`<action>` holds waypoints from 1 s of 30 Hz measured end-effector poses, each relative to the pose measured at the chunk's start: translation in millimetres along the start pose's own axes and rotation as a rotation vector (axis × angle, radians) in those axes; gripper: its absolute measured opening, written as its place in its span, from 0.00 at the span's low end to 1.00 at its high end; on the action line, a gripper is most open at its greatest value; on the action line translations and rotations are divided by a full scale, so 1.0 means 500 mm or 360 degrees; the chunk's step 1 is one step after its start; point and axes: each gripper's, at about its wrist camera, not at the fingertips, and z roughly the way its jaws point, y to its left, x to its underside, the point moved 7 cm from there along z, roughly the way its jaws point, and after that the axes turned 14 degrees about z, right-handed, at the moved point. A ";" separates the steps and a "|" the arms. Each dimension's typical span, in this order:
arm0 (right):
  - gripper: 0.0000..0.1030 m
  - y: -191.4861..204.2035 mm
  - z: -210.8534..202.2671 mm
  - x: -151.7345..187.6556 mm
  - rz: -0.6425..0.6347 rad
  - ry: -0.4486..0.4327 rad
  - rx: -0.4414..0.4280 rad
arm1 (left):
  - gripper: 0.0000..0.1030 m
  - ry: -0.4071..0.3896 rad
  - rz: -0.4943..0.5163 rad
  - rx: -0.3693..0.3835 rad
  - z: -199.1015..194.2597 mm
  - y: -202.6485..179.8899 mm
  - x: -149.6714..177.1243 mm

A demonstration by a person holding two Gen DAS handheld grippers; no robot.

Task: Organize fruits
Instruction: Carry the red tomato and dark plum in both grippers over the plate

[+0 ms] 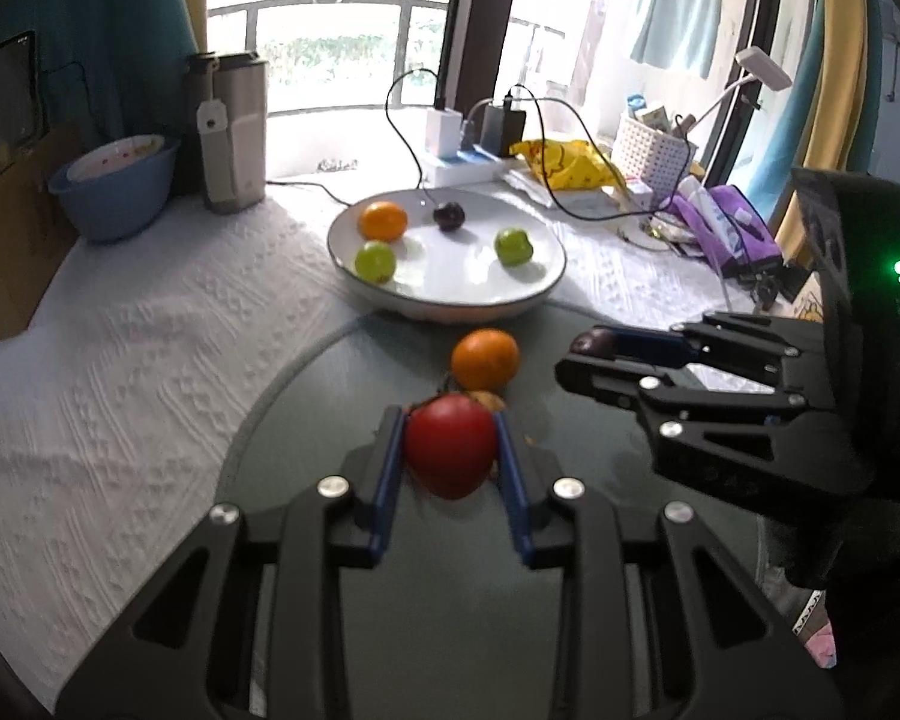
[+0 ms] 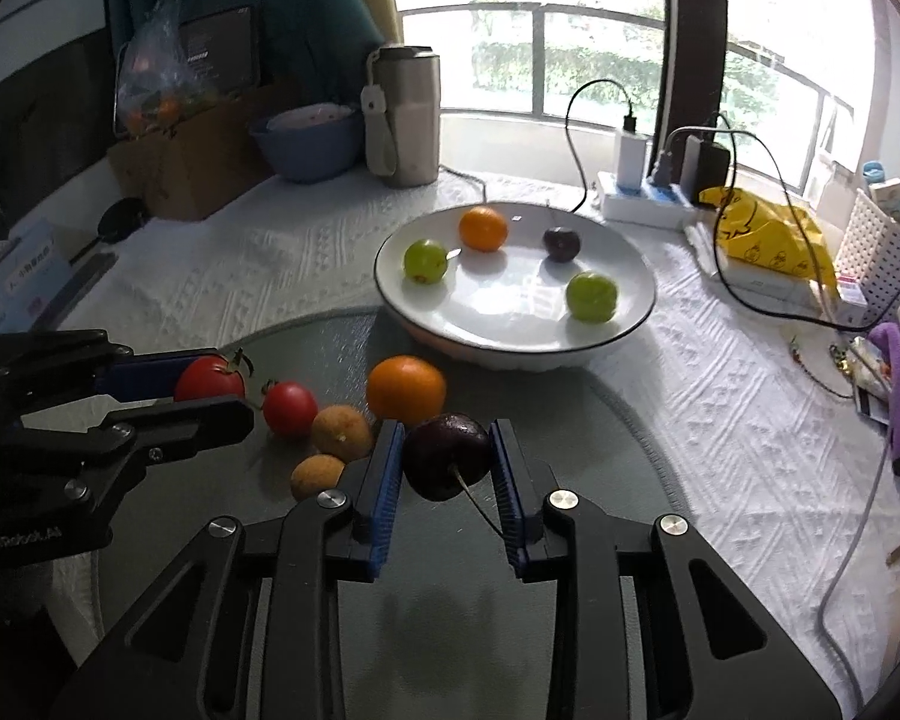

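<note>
**Both grippers loaded, plate's dead ahead**

Left gripper is clamped on a small red cherry tomato; right gripper pinches a dark purple stemmed cherry. The shallow white ceramic plate sits just ahead of both, already holding two green fruits, an orange and a cherry. My worry: both are round and slick, so a tilt or squeeze could squirt one out onto the grey glass mat, or bump the loose round orange citrus just beyond the fingertips.
</note>
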 end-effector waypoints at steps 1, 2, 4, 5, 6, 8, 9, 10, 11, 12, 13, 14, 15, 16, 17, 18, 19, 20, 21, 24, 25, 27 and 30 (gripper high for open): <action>0.30 -0.004 -0.003 -0.005 0.0005 -0.0008 0.0002 | 0.30 -0.0006 0.0003 -0.0004 0.000 0.001 -0.007; 0.30 -0.008 -0.005 -0.010 0.0012 -0.0016 0.0003 | 0.30 -0.0010 0.0006 -0.0006 0.000 0.002 -0.012; 0.30 -0.017 -0.008 -0.020 0.0032 -0.0028 0.0000 | 0.30 -0.0013 0.0011 -0.0010 0.003 0.004 -0.022; 0.30 -0.022 -0.009 -0.026 0.0039 -0.0035 -0.0001 | 0.30 -0.0015 0.0013 -0.0011 0.005 0.005 -0.026; 0.30 -0.024 -0.009 -0.031 0.0042 -0.0039 0.0000 | 0.30 -0.0015 0.0015 -0.0011 0.008 0.006 -0.030; 0.30 -0.029 -0.008 -0.042 0.0043 -0.0048 0.0003 | 0.30 -0.0016 0.0020 -0.0012 0.015 0.009 -0.038; 0.30 -0.032 -0.007 -0.046 0.0045 -0.0050 0.0003 | 0.30 -0.0017 0.0023 -0.0011 0.019 0.011 -0.044; 0.30 -0.034 -0.005 -0.050 0.0047 -0.0052 0.0002 | 0.30 -0.0017 0.0025 -0.0011 0.022 0.012 -0.047; 0.30 -0.037 -0.003 -0.055 0.0050 -0.0055 0.0003 | 0.30 -0.0018 0.0028 -0.0013 0.027 0.014 -0.052; 0.30 -0.040 -0.001 -0.059 0.0053 -0.0056 0.0002 | 0.30 -0.0018 0.0029 -0.0013 0.031 0.015 -0.057; 0.30 -0.042 0.002 -0.063 0.0057 -0.0056 -0.0001 | 0.30 -0.0018 0.0031 -0.0014 0.037 0.018 -0.063; 0.30 -0.044 0.005 -0.068 0.0060 -0.0057 -0.0004 | 0.30 -0.0018 0.0032 -0.0015 0.041 0.020 -0.067; 0.30 -0.047 0.008 -0.072 0.0061 -0.0058 -0.0006 | 0.30 -0.0018 0.0034 -0.0014 0.046 0.024 -0.073; 0.30 -0.048 0.011 -0.078 0.0063 -0.0060 -0.0009 | 0.30 -0.0018 0.0036 -0.0015 0.050 0.026 -0.076; 0.30 -0.051 0.016 -0.085 0.0069 -0.0063 -0.0013 | 0.30 -0.0014 0.0038 -0.0018 0.057 0.030 -0.081; 0.30 -0.054 0.020 -0.092 0.0077 -0.0066 -0.0017 | 0.30 -0.0010 0.0039 -0.0019 0.063 0.032 -0.084; 0.30 -0.057 0.023 -0.096 0.0083 -0.0067 -0.0020 | 0.30 -0.0006 0.0040 -0.0018 0.071 0.036 -0.090; 0.30 -0.061 0.029 -0.103 0.0091 -0.0065 -0.0022 | 0.30 -0.0005 0.0041 -0.0019 0.076 0.039 -0.094; 0.30 -0.063 0.035 -0.108 0.0095 -0.0064 -0.0024 | 0.30 -0.0005 0.0041 -0.0019 0.082 0.041 -0.098; 0.30 -0.067 0.052 -0.125 0.0093 -0.0059 -0.0025 | 0.30 -0.0004 0.0043 -0.0013 0.102 0.050 -0.111; 0.30 -0.068 0.057 -0.130 0.0093 -0.0059 -0.0026 | 0.30 0.0001 0.0044 -0.0009 0.112 0.053 -0.116; 0.30 -0.070 0.069 -0.137 0.0096 -0.0054 -0.0028 | 0.30 0.0008 0.0046 0.0002 0.128 0.057 -0.124; 0.30 -0.075 0.089 -0.145 0.0107 -0.0038 -0.0033 | 0.30 0.0017 0.0053 0.0016 0.148 0.061 -0.133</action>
